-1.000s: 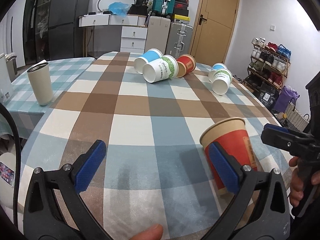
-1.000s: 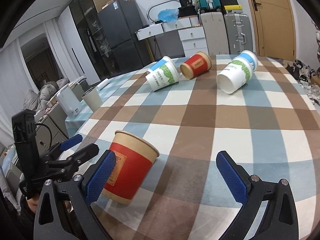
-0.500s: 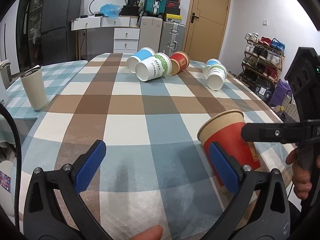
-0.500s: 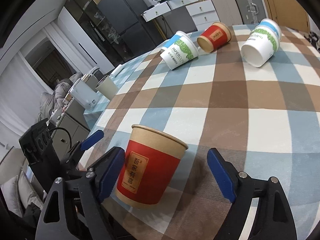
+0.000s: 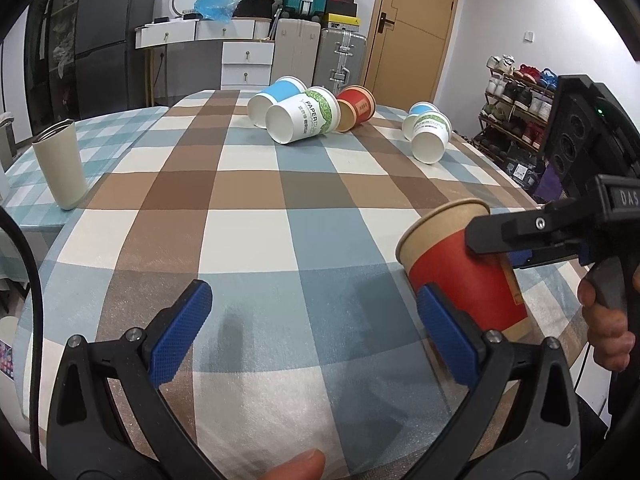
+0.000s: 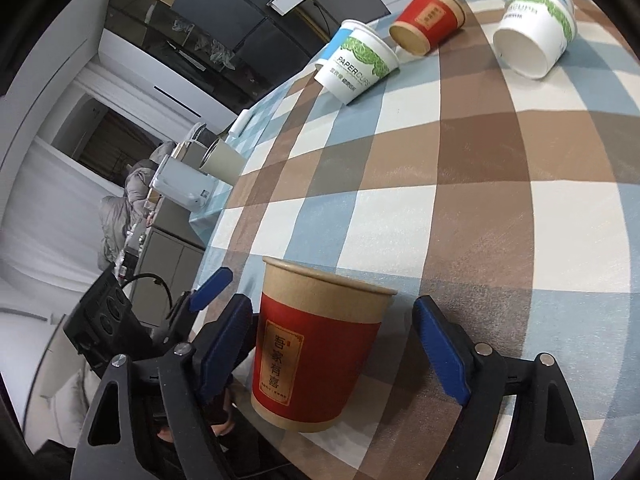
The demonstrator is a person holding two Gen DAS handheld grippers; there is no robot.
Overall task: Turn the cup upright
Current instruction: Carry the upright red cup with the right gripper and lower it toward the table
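Note:
A red and tan paper cup [image 5: 460, 272] stands mouth up near the table's front right edge; it also shows in the right wrist view [image 6: 316, 348]. My right gripper [image 6: 340, 344] is open with its jaws on either side of the cup, the left pad close to its wall and the right pad apart. From the left wrist view, the right gripper [image 5: 532, 236] reaches over the cup from the right. My left gripper [image 5: 312, 336] is open and empty, left of the cup, low over the tablecloth.
Several paper cups lie on their sides at the far end of the checked table [image 5: 248, 184]: white-green [image 5: 304, 120], blue [image 5: 276, 94], red [image 5: 356, 106], and a pair [image 5: 428, 134] further right. A beige tumbler [image 5: 60, 164] stands at left. A shoe rack [image 5: 516, 96] stands at right.
The right gripper has moved in around the red cup, which now stands more upright between its jaws. The left gripper has stayed open and nearly still.

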